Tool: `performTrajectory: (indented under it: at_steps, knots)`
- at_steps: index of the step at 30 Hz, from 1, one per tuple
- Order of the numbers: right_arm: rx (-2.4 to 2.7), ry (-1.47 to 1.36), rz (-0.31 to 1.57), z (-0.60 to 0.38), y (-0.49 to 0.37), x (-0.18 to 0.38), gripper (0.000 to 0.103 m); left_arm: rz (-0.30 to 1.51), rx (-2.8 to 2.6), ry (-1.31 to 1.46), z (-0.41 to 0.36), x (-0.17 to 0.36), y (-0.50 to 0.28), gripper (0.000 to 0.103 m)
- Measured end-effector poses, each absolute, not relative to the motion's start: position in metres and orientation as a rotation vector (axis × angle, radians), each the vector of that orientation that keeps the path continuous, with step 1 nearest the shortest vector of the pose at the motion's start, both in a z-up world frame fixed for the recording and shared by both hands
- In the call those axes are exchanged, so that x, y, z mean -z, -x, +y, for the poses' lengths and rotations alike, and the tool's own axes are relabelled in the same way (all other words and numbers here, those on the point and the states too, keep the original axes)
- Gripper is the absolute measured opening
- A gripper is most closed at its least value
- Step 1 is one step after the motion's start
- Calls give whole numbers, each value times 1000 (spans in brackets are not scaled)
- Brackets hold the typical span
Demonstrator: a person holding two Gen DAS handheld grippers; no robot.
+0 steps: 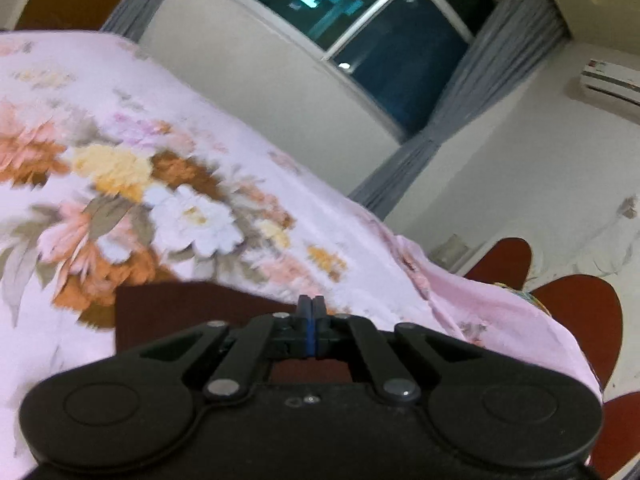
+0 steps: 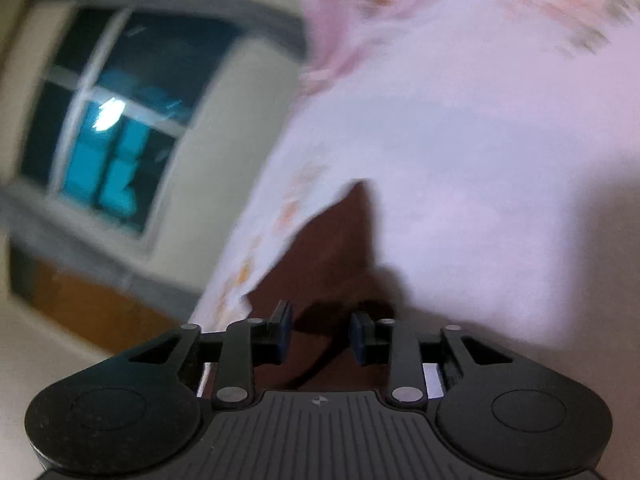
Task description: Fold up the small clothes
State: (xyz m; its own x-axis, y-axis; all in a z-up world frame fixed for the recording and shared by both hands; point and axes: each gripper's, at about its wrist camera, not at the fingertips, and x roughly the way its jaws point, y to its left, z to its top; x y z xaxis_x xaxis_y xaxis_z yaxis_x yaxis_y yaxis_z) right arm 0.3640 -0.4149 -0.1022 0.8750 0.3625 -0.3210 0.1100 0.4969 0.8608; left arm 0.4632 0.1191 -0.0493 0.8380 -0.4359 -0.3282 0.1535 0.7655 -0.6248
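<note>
Left tool (image 1: pixel 311 322): clamped tight, nothing visibly pinched. Right tool (image 2: pixel 320 336): parted over maroon garment (image 2: pixel 332 248) on floral bed sheet (image 1: pixel 160 184). Advised: pinch single edge, lift evenly.

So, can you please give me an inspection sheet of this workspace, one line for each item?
Surface: bed with pink floral sheet.
Job's things: dark maroon cloth lying on the sheet.
Clutter: nothing seen.
Grippers: left gripper shut, whether it pinches cloth cannot be told; right gripper open over the cloth.
Cables: nothing seen.
Surroundings: window, grey curtains, air conditioner, red-brown chairs.
</note>
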Motion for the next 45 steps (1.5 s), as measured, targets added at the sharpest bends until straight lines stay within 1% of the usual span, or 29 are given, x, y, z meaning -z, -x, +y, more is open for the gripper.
performTrajectory:
  at_steps: [1,2,3,4,5,6,7,8,9,10,11,12,13,14,15,17,18,19,20,22,25,28,33,34,35,36,40,43,45]
  knots:
    - [-185,-994,506,-409,-360,97,66,494,338,610,117,47,-465,0]
    - [-194,-950,498,-402,-356,92,70,513,341,595,114,47,-467,0]
    - [-205,-913,495,-396,-352,88,70,531,336,569,112,50,-467,0]
    - [-218,-881,497,-390,-351,84,70,550,316,542,110,56,-464,3]
    - [-221,-850,494,-385,-352,81,70,566,292,530,108,64,-456,26]
    - [-220,-839,492,-383,-351,79,70,572,270,533,107,72,-446,39]
    - [-217,-857,489,-382,-352,79,70,566,238,548,107,78,-436,64]
    - [-218,-891,483,-385,-352,80,70,559,214,574,107,83,-427,70]
    - [-215,-917,481,-387,-352,81,70,570,219,609,106,89,-420,66]
    - [-222,-931,484,-387,-353,80,70,596,238,646,104,96,-419,50]
    - [-248,-953,487,-387,-355,79,70,643,256,690,102,103,-422,29]
    - [-274,-964,490,-384,-356,79,70,690,262,716,98,112,-426,21]
    - [-281,-941,496,-379,-358,77,70,737,255,718,94,118,-432,19]
    - [-279,-900,499,-375,-356,75,70,770,252,729,91,126,-438,19]
    - [-280,-877,502,-371,-356,73,70,772,263,755,91,132,-443,21]
    - [-284,-831,518,-360,-359,72,70,776,293,843,97,142,-454,20]
    - [-277,-790,526,-355,-360,72,70,770,319,895,101,147,-459,16]
    - [-279,-747,534,-349,-361,71,70,775,353,931,103,150,-463,2]
    - [-282,-692,545,-342,-364,71,69,768,394,974,106,151,-467,1]
    - [-273,-544,560,-326,-365,70,65,737,432,950,105,139,-470,1]
    - [-271,-443,584,-308,-375,74,57,675,484,918,101,112,-474,1]
    - [-259,-410,617,-300,-387,81,57,616,549,896,99,83,-475,1]
    - [-205,-299,626,-284,-409,83,57,592,584,812,81,52,-478,1]
    - [-189,-276,631,-282,-414,83,52,590,579,786,77,49,-476,1]
    - [-176,-261,644,-281,-417,84,9,583,574,767,76,48,-473,1]
    - [-152,-272,658,-284,-419,84,6,570,566,764,78,47,-473,1]
    - [-9,-546,654,-327,-408,91,5,490,546,760,83,41,-462,1]
    - [2,-792,664,-359,-400,106,5,497,556,758,84,37,-469,1]
    - [14,-799,652,-363,-385,97,6,501,569,747,84,34,-470,1]
